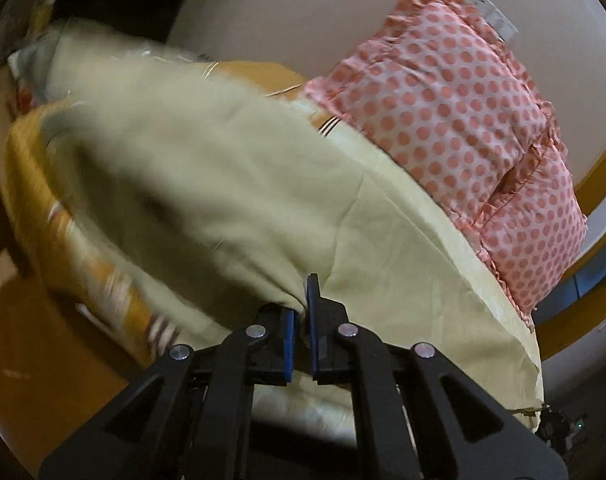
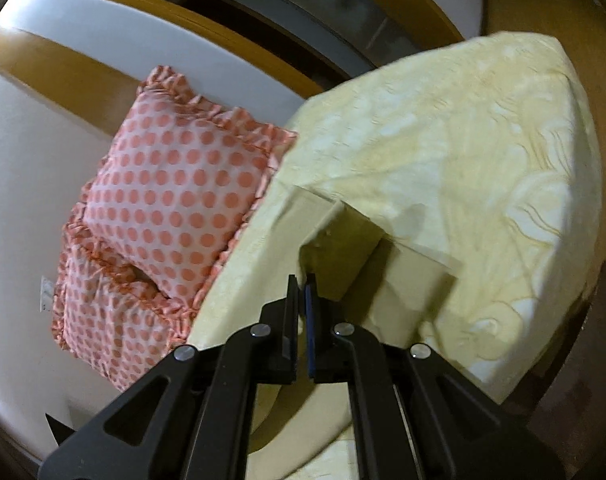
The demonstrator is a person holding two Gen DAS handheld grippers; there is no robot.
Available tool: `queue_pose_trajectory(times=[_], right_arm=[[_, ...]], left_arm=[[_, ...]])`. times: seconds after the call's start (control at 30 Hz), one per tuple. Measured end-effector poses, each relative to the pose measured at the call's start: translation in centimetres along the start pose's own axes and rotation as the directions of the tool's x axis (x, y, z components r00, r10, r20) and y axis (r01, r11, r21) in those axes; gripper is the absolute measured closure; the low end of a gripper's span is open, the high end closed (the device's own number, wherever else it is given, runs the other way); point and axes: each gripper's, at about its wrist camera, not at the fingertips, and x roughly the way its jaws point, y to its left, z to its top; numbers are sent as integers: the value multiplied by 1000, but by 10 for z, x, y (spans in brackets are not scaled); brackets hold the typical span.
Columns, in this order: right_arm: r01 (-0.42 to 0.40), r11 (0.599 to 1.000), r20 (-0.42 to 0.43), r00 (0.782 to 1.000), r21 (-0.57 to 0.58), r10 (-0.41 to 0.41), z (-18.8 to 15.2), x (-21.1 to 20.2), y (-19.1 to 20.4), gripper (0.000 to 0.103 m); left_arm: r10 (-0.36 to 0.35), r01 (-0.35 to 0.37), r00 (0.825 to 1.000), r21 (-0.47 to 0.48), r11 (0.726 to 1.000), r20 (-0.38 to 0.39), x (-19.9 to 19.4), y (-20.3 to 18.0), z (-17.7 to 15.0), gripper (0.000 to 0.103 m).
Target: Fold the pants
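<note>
The pants (image 1: 191,176) are pale yellow-green cloth, lifted and blurred, spreading up and left from my left gripper (image 1: 301,304). That gripper is shut on a bunched edge of them. In the right wrist view the pants (image 2: 343,248) hang as a folded olive-yellow flap above the bed. My right gripper (image 2: 301,288) is shut on a corner of that flap. The rest of the pants is hidden behind the flap.
A pale yellow patterned bedspread (image 2: 483,152) covers the bed (image 1: 403,248). Two pink polka-dot pillows (image 1: 455,120) (image 2: 175,200) lie by the white wall (image 2: 19,160). An orange striped blanket (image 1: 83,240) sits at the bed's left edge. Wooden trim (image 2: 143,8) runs along the wall.
</note>
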Motion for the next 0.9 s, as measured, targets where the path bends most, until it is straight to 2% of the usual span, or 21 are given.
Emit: queue_pose_trajectory(times=[0.3, 0.5, 0.77, 0.8, 0.87, 0.9], right_arm=[[21, 999, -15, 1000, 27, -20, -5, -5, -17, 100], [20, 999, -5, 1000, 25, -20, -9, -14, -19, 100], [76, 997, 14, 997, 7, -76, -19, -34, -21, 100], [94, 995, 9, 996, -14, -94, -19, -34, -19, 95], [127, 992, 9, 992, -22, -127, -19, -37, -17, 77], [131, 991, 18, 991, -8, -131, -19, -40, -19, 55]], left_arm=[[2, -2, 1000, -3, 1000, 4, 8, 5, -6, 97], [-21, 20, 1000, 32, 999, 11, 3, 6, -5, 98], [-29, 30, 999, 68, 997, -16, 2, 12, -4, 98], [-28, 29, 999, 75, 997, -22, 4, 11, -5, 98], [-21, 25, 999, 96, 995, -42, 6, 11, -6, 97], [-25, 29, 999, 99, 995, -46, 5, 12, -7, 95]])
